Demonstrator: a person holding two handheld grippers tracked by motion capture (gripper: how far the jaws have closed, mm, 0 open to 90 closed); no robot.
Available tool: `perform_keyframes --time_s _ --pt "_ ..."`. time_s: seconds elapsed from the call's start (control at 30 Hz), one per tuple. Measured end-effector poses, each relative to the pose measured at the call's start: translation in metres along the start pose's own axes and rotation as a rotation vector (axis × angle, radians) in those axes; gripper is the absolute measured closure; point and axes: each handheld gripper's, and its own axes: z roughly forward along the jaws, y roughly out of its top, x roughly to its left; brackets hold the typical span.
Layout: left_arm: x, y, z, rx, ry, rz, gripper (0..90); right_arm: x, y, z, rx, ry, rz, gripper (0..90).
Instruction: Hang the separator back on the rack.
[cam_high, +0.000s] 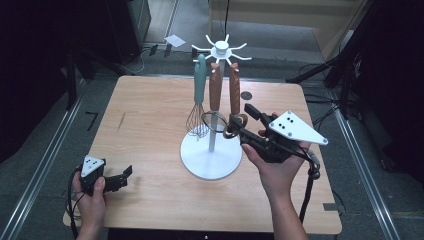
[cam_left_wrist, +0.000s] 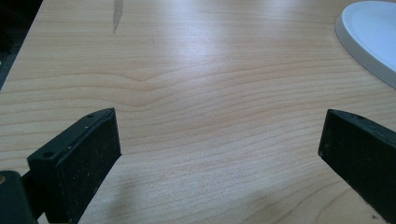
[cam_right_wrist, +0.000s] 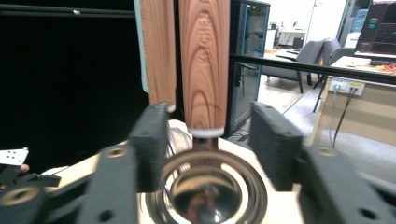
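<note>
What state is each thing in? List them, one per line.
Whisk: hanging from the rack, untouched.
Middle wood-handled utensil: hanging.
Right wood-handled utensil: hanging, between the right gripper's fingers, not pressed.
Rack: upright on the table.
Right gripper: open.
Left gripper: open, empty.

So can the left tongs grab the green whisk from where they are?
Probably yes, with a reach. The left tongs rest open at the table's near corner, and bare wood lies between them and the teal-handled whisk, which hangs on the near-left side of the white rack.
</note>
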Motion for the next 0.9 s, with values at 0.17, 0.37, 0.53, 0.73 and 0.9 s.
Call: perform_keyframes --time_s 0.17,0.37,0.53,0.73,0.9 --pt "0.000 0.000 0.000 0.002 0.001 0.002 0.0 -0.004 -0.009 -0.002 0.005 -0.004 -0.008 33.9" --pt "0.000 0.000 -0.001 -0.004 -0.004 0.003 0.0 -0.012 -0.025 -0.008 0.025 -0.014 0.019 32.2" --pt "0.000 0.000 -0.001 -0.004 -0.004 0.005 0.0 -0.021 -0.042 -0.015 0.042 -0.031 0.051 31.8" --pt "0.000 0.000 -0.001 -0.003 -0.003 0.006 0.0 -0.030 -0.063 -0.022 0.074 -0.050 0.070 27.2" --pt "0.000 0.000 -0.001 -0.004 -0.001 0.005 0.0 -0.037 -0.079 -0.027 0.091 -0.068 0.087 26.1"
